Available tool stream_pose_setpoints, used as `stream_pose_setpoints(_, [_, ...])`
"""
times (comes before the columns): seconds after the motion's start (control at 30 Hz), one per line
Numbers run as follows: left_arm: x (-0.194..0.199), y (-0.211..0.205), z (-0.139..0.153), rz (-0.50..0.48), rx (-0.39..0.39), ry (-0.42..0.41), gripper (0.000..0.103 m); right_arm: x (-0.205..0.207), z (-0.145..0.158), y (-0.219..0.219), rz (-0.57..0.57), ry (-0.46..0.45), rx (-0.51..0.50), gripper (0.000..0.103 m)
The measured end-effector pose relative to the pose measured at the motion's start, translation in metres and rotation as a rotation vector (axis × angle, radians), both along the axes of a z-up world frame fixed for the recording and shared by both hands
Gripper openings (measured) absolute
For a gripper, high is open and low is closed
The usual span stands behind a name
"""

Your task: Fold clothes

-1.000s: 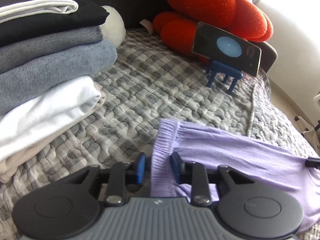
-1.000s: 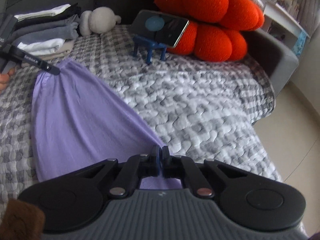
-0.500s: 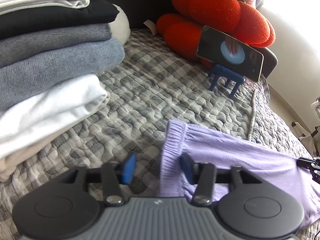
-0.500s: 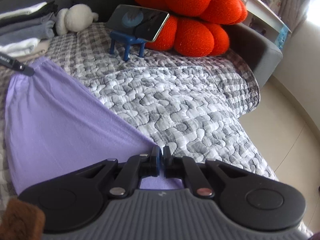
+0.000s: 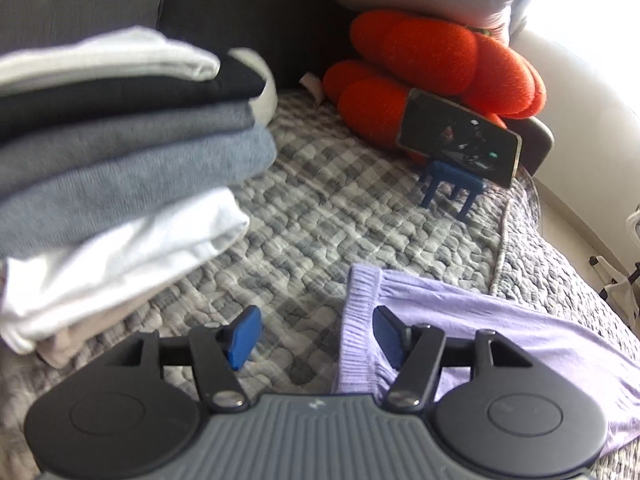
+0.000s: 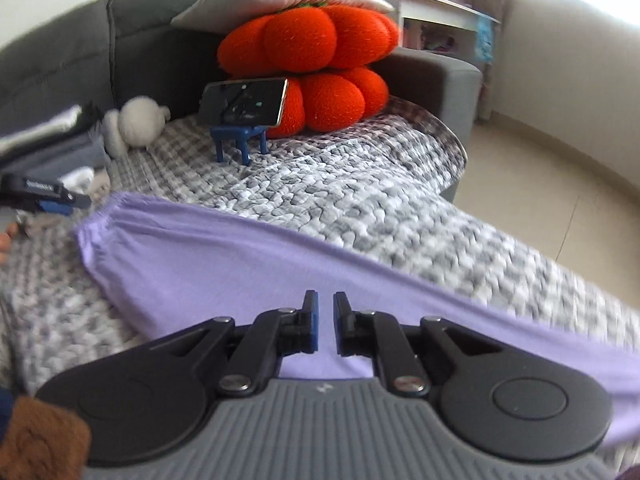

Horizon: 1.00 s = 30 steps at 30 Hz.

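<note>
A lilac garment [image 5: 460, 320] lies stretched over the grey checked quilt [image 5: 320, 220]. Its ribbed waistband [image 5: 360, 320] points toward my left gripper [image 5: 316, 334]. That gripper's jaws are opening; the band's edge lies between the blue pads [image 5: 244, 336], which do not press on it. In the right wrist view the garment [image 6: 240, 264] runs from upper left to lower right under my right gripper [image 6: 325, 326]. Its jaws are opening by a narrow gap, with cloth seen behind them and nothing pinched. The left gripper [image 6: 52, 200] shows at that view's left edge.
A stack of folded clothes [image 5: 120, 168] stands at the left of the quilt. A phone on a blue stand [image 6: 244, 102] leans against an orange pumpkin cushion [image 6: 320, 52]. A white plush toy [image 6: 136, 124] sits by the stack. The sofa edge drops to the floor [image 6: 540, 184] on the right.
Both grippers let go of the lilac garment: the left jaws spread off the waistband, the right jaws parted. The right gripper swung and rolled, and the garment now lies across the quilt.
</note>
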<state>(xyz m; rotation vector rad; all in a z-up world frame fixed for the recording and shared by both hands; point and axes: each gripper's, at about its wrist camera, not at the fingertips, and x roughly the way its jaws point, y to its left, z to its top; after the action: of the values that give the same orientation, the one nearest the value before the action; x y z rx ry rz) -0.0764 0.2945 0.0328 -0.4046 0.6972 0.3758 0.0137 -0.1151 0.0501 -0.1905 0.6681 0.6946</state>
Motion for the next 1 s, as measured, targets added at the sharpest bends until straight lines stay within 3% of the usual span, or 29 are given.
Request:
stream_pose_setpoints(0.03, [-0.001,-0.004,0.002,-0.017,0.007,-0.005,0.064,-0.008,0.001,-0.009,-0.019,0.017,0.025,0.014])
stream_pose_setpoints(0.1, [-0.003,-0.014,0.006,-0.062,0.017,-0.011,0.064,-0.024,0.000,-0.027,-0.056,0.054,0.059,0.028])
stream_pose_setpoints(0.13, [-0.003,-0.021,0.007,-0.091,0.020,-0.012,0.064,-0.031,-0.002,-0.035,-0.073,0.075,0.067,0.042])
stream_pose_setpoints(0.43, [0.020,-0.093,-0.017,-0.311,0.022,0.049,0.066,-0.063,-0.036,-0.047,-0.054,0.247,0.083,0.046])
stream_pose_setpoints(0.53, [0.031,-0.103,-0.024,-0.320,0.050,0.072,0.067,-0.052,-0.041,-0.040,-0.042,0.252,0.077,0.055])
stream_pose_setpoints(0.67, [0.037,-0.104,-0.025,-0.315,0.052,0.076,0.071,-0.027,-0.046,-0.037,-0.058,0.268,0.138,0.059])
stream_pose_setpoints(1.0, [0.043,-0.099,-0.024,-0.324,0.050,0.084,0.072,-0.012,-0.047,-0.012,0.013,0.226,0.158,0.059])
